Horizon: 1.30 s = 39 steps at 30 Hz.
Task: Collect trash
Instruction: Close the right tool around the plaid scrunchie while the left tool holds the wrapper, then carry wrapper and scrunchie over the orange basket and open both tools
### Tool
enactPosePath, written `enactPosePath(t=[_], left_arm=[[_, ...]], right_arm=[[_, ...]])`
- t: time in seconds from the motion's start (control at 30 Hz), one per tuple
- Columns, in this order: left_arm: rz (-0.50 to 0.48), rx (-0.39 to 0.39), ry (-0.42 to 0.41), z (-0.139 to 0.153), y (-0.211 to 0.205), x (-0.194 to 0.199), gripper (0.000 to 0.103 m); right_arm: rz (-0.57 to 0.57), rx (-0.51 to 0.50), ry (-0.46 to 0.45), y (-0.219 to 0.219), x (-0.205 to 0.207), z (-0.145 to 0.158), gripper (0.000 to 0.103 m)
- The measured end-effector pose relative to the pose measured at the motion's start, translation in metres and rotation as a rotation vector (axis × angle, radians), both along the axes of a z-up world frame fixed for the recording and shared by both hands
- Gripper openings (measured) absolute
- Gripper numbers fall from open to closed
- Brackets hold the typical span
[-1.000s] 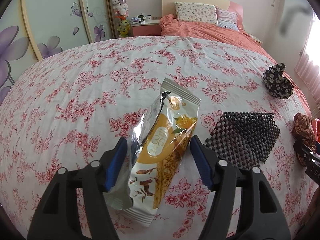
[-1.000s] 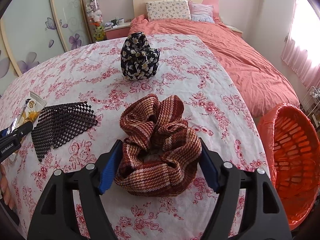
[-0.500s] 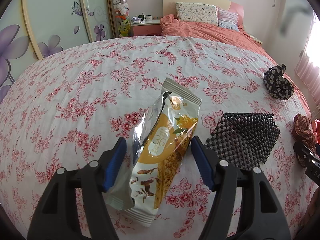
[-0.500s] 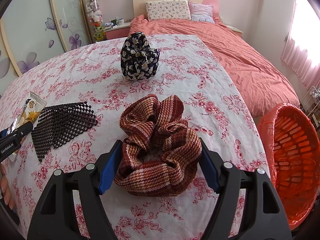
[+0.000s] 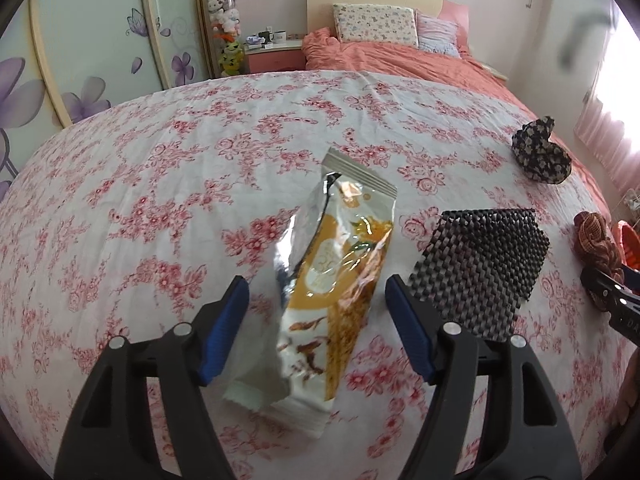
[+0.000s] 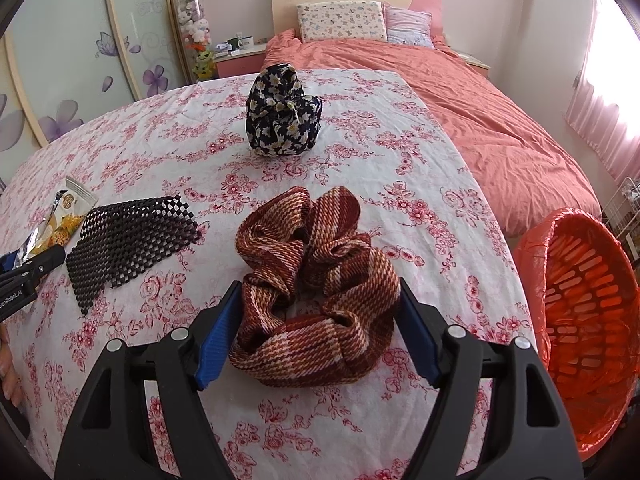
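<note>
The snack wrapper (image 5: 332,300) is located at frame centre of the left wrist view, flat on the floral sheet (image 5: 160,184), between the wide-open jaws of the left gripper (image 5: 316,320); neither pad is seen to touch it. For a secure pick, closure across the narrow crinkled foil body is advised. The plaid scrunchie (image 6: 316,284), soft and ruffled, is bracketed by the spread right gripper (image 6: 320,320); contact cannot be confirmed. A lined orange basket (image 6: 580,308) is seen at lower right.

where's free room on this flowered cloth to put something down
Bare cloth lies left of and beyond the snack wrapper, and between the plaid scrunchie and dark floral scrunchie. Crowded: wrapper, black mesh mat and plaid scrunchie sit close along the near side.
</note>
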<state>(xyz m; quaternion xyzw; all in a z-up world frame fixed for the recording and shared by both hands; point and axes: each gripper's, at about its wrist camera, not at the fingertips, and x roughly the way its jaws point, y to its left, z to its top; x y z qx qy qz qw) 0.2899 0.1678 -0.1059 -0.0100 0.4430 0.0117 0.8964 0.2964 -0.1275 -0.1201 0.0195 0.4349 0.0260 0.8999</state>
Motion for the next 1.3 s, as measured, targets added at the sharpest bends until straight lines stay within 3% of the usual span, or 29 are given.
enactPosePath(t=[0.2, 0.33, 0.4, 0.57, 0.97, 1.3], left_arm=[[-0.040, 0.019, -0.009, 0.002, -0.003, 0.001, 0.049], [-0.081, 0.016, -0.017, 0.003, -0.007, -0.001, 0.040], [-0.086, 0.016, -0.030, 0.004, -0.008, -0.005, 0.040], [-0.081, 0.024, -0.057, 0.012, -0.008, -0.014, 0.040], [-0.097, -0.020, -0.125, 0.053, -0.027, -0.036, 0.040], [-0.243, -0.073, -0.194, 0.091, -0.098, -0.052, 0.040]], right_arm=[[-0.032, 0.047, -0.009, -0.003, 0.002, 0.001, 0.072], [-0.017, 0.052, -0.014, -0.001, -0.001, 0.003, 0.045], [-0.021, 0.073, -0.016, -0.003, -0.003, 0.004, 0.041], [-0.037, 0.123, -0.027, -0.012, -0.010, 0.009, 0.040], [-0.042, 0.131, -0.121, -0.031, -0.036, 0.039, 0.040], [-0.094, 0.126, -0.215, -0.069, -0.065, 0.068, 0.040]])
